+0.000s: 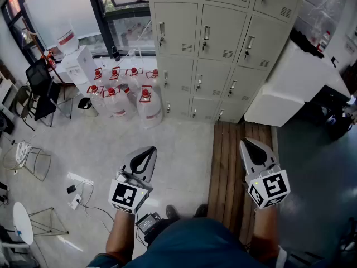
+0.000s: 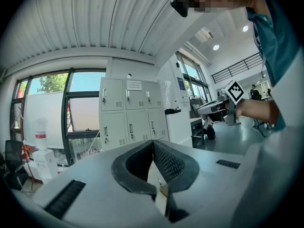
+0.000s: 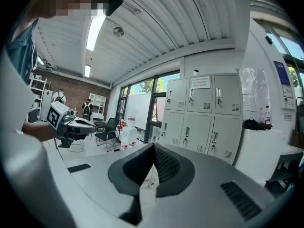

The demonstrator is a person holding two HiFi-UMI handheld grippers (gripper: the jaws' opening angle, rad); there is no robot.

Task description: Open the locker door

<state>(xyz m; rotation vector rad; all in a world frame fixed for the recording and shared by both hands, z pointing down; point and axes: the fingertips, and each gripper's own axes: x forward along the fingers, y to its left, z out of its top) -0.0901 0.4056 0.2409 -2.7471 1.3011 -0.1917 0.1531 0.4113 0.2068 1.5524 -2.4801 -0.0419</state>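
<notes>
A bank of pale grey lockers (image 1: 215, 43) stands ahead against the wall, all doors closed, each with a small handle such as the handle (image 1: 206, 35). It also shows far off in the left gripper view as the lockers (image 2: 129, 112) and in the right gripper view as the lockers (image 3: 202, 113). My left gripper (image 1: 149, 152) is held low in front of the person, shut with nothing in it. My right gripper (image 1: 249, 144) is level with it over the wooden strip, also shut and holding nothing. Both are well short of the lockers.
Several water jugs (image 1: 124, 91) with red caps stand left of the lockers by a white dispenser (image 1: 75, 63). A white appliance (image 1: 290, 82) sits right of the lockers. A wooden floor strip (image 1: 234, 166) leads to them. Chairs (image 1: 39, 88) and a cable (image 1: 83, 197) lie at left.
</notes>
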